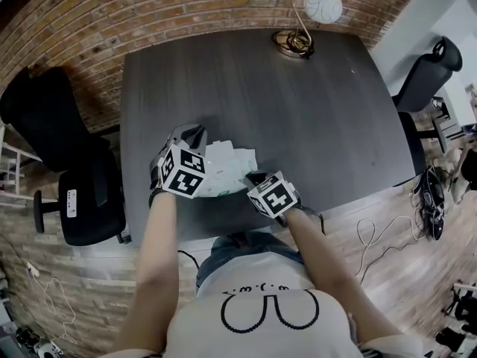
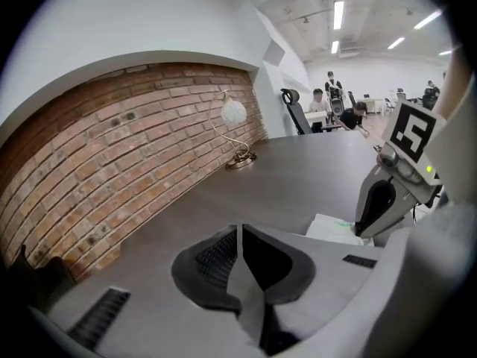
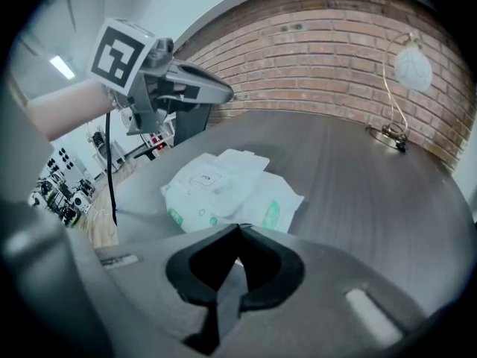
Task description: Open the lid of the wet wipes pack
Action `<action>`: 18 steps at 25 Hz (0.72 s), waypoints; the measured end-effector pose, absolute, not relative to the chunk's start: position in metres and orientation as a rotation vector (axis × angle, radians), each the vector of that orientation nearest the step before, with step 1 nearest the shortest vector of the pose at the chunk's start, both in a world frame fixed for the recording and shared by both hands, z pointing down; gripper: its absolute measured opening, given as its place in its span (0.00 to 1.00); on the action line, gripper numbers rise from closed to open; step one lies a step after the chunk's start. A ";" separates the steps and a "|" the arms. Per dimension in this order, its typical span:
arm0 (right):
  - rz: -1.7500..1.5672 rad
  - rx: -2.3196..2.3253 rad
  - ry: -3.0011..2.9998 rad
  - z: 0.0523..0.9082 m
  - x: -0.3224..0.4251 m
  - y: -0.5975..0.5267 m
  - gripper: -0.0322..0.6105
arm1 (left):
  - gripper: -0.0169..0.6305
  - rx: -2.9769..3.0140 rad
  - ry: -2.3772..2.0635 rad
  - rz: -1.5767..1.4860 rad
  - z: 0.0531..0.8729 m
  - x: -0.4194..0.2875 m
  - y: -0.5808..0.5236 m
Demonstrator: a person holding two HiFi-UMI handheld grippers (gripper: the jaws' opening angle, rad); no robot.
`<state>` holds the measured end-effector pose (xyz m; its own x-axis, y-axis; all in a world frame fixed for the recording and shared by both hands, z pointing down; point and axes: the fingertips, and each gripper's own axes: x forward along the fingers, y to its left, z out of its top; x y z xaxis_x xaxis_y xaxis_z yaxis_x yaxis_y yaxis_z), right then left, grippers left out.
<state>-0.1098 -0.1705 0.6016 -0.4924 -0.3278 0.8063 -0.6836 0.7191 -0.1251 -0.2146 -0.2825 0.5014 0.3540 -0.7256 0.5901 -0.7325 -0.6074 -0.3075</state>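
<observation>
The pack (image 1: pixel 227 168) lies flat on the counter (image 1: pixel 313 118), close to its near edge and straight in front of the person, where both hands reach it easily. The left gripper (image 2: pixel 240 236) hangs at the pack's 9 o'clock, raised off the counter. Its fingers are pressed together with nothing between them, and it points past the pack toward the brick wall (image 2: pixel 112 148), so it looks clear of the work rather than engaged. The right gripper (image 3: pixel 238 231) sits at the pack's 5 o'clock, tilted steeply down, fingers likewise pressed together with their tips at the pack's near edge. That is probably to pin the soft pack so it neither slides nor lifts when the lid (image 3: pixel 203 177) is pulled. Whether they nip the wrapper I cannot tell. The lid sits on top, and I cannot tell if it is raised. A lamp (image 1: pixel 302 24) stands well apart at 12 o'clock.
</observation>
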 end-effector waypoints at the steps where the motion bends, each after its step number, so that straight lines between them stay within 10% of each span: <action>1: 0.542 0.755 -2.101 0.600 -0.109 -0.169 0.05 | 0.06 2.568 -1.414 1.074 0.496 -0.219 -0.279; 18: 0.343 1.217 -2.259 0.465 -0.100 -0.180 0.05 | 0.06 2.494 -1.699 0.164 0.385 -0.304 -0.196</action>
